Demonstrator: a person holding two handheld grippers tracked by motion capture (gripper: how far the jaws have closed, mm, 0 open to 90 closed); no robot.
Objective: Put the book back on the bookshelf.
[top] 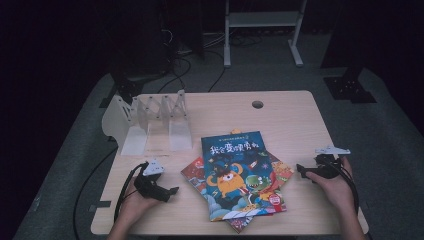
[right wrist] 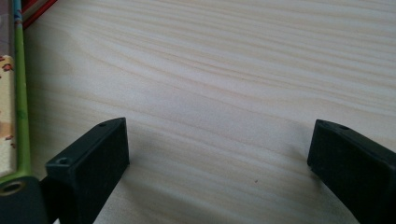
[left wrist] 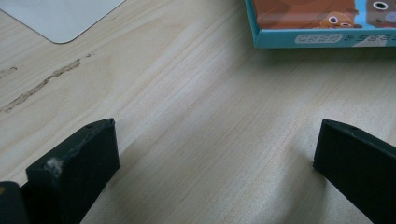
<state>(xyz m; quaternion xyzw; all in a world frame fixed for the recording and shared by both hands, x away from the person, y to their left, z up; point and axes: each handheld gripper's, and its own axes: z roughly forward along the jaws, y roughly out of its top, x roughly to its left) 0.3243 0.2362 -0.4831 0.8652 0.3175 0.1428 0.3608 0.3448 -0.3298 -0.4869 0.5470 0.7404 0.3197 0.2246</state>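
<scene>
While the stack of picture books [top: 239, 176] lies fanned at the centre of the wooden table [top: 290, 115], both tools rest on bare wood to either side of it. From the stack, the left gripper [top: 170, 190] sits at about 9 o'clock, near the red corner of a lower book but apart from it; its jaws stand spread wide with nothing between them, and in the left gripper view only pale grain lies in the gap, a teal book edge [left wrist: 322, 37] up at 1 o'clock. The right gripper [top: 301, 170] sits at 3 o'clock from the stack, just off the books' right edges, its jaws likewise released and empty; in the right gripper view a green book border [right wrist: 19, 93] runs along the left side at 9 o'clock, clear of the left jaw.

The top book (blue cover, orange monster) overhangs the ones beneath, whose corners jut out at 3, 6 and 9 o'clock. The lowest corners reach close to the table's near edge at 6 o'clock. A white book rack [top: 150, 120] stands at 11 o'clock from the stack, well apart, with open wood between. Toward 1 and 2 o'clock the tabletop is open as far as a round cable hole [top: 257, 104] near the far edge.
</scene>
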